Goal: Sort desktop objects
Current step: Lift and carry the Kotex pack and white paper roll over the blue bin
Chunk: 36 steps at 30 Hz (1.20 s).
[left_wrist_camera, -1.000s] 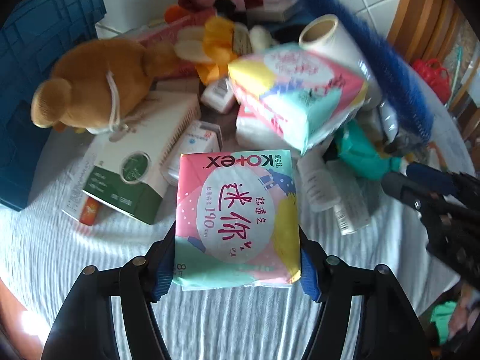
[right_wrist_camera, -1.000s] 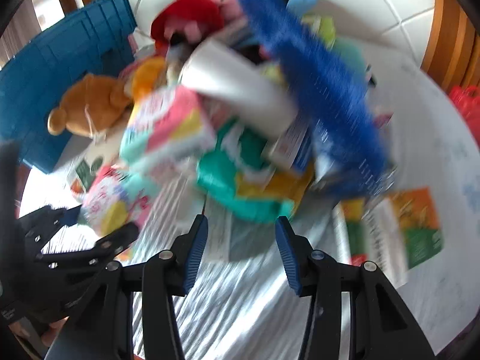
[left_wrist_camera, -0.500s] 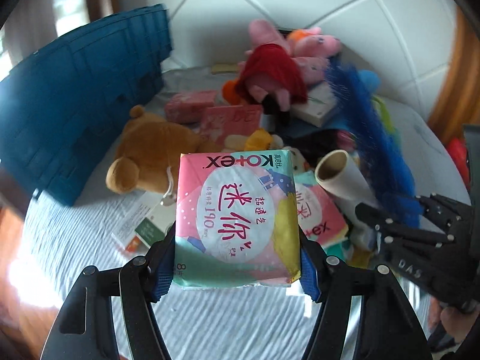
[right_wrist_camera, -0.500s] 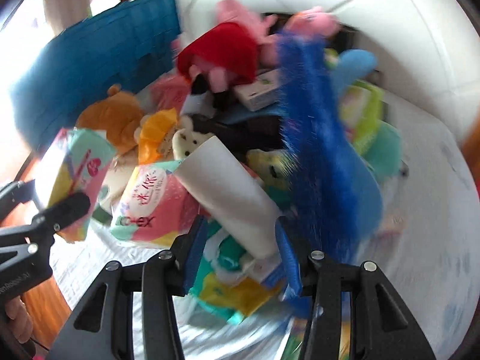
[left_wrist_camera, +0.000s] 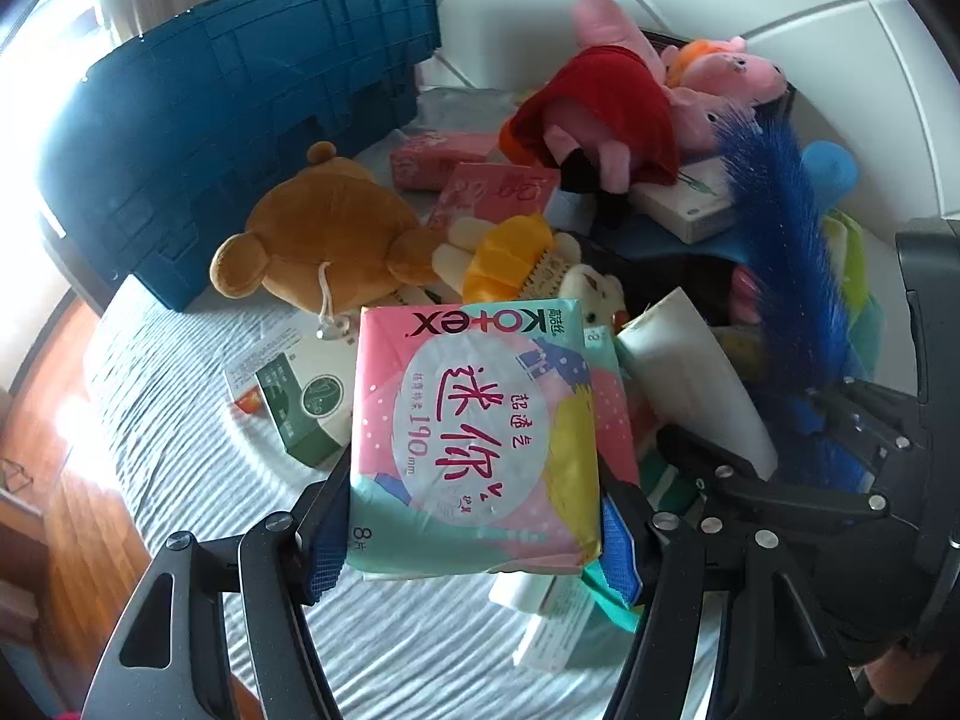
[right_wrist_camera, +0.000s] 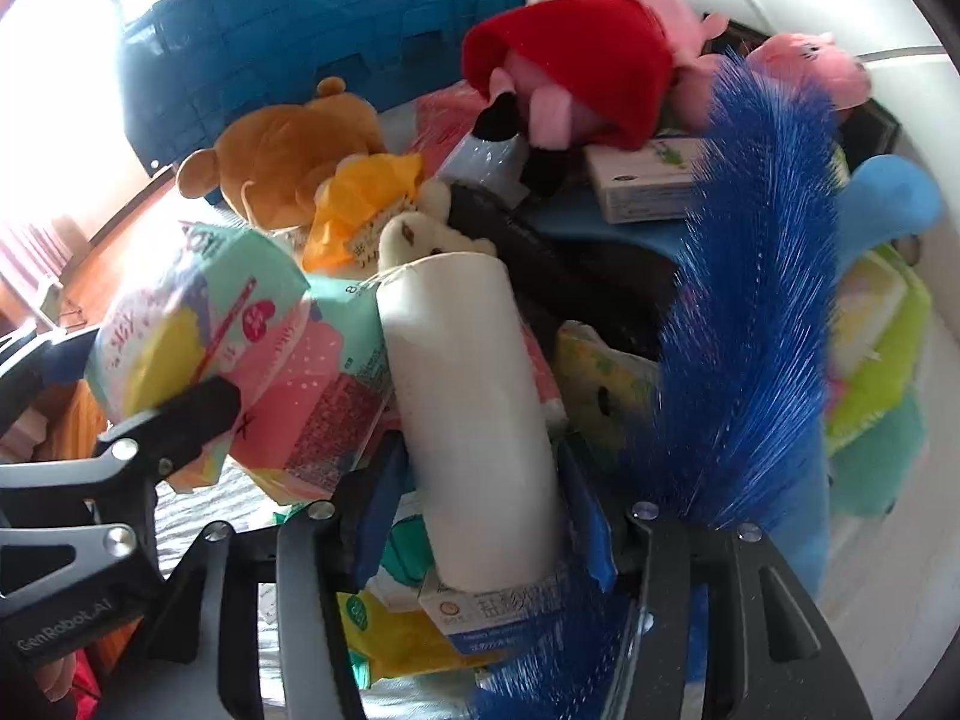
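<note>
The left gripper (left_wrist_camera: 474, 531) pinched a Kotex pack (left_wrist_camera: 477, 444) by its lower edges, the blue pads pressed to both sides, and held it upright above the striped cloth (left_wrist_camera: 180, 420). The right gripper (right_wrist_camera: 480, 531) stood with its fingers spread on either side of a white roll (right_wrist_camera: 474, 414); whether the pads touched the roll could not be told. From the pack, a brown bear (left_wrist_camera: 324, 240) lay at 11 o'clock, a green box (left_wrist_camera: 303, 408) at 9 o'clock, and the blue crate (left_wrist_camera: 228, 132) beyond the bear. A blue duster (right_wrist_camera: 756, 312) rose at 3 o'clock from the roll, and a red-dressed pig plush (right_wrist_camera: 576, 60) lay at 12 o'clock, on the heap.
</note>
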Tool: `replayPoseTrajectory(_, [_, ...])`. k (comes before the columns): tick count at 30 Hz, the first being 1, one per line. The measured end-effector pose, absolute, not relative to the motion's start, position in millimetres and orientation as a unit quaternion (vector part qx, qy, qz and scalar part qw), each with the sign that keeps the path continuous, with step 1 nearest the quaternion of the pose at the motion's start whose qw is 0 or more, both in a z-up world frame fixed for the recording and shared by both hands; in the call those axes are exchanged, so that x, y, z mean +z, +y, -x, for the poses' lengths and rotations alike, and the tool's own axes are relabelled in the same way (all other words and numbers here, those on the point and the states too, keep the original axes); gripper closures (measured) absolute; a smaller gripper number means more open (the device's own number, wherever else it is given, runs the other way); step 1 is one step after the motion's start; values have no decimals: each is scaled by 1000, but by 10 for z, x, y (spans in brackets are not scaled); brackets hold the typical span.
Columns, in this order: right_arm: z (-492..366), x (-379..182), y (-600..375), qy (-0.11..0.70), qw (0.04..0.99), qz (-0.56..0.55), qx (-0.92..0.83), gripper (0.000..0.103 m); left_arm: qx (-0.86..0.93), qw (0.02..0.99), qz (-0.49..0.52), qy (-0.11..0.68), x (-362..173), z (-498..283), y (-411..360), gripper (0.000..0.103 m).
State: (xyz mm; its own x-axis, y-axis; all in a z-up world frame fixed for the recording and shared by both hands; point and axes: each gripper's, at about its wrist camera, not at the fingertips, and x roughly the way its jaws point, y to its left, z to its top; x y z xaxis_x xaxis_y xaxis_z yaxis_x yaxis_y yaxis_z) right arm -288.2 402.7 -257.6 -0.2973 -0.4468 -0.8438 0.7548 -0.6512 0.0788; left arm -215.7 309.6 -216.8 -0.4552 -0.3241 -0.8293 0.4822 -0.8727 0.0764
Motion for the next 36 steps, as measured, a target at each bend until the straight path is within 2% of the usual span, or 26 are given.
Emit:
replayPoseTrajectory(9, [2850, -2179, 4194, 125, 404, -428, -798, 57, -862, 246, -436, 80, -1912, 2028, 3119, 36])
replayPoseTrajectory(20, [2323, -1328, 3951, 127, 397, -350, -839, 58, -892, 247, -368, 86, -1335, 1530, 2727, 36])
replayPoseTrajectory(36, [1102, -490, 2434, 111, 423, -255, -862, 58, -908, 294, -289, 74, -621, 361, 1171, 36])
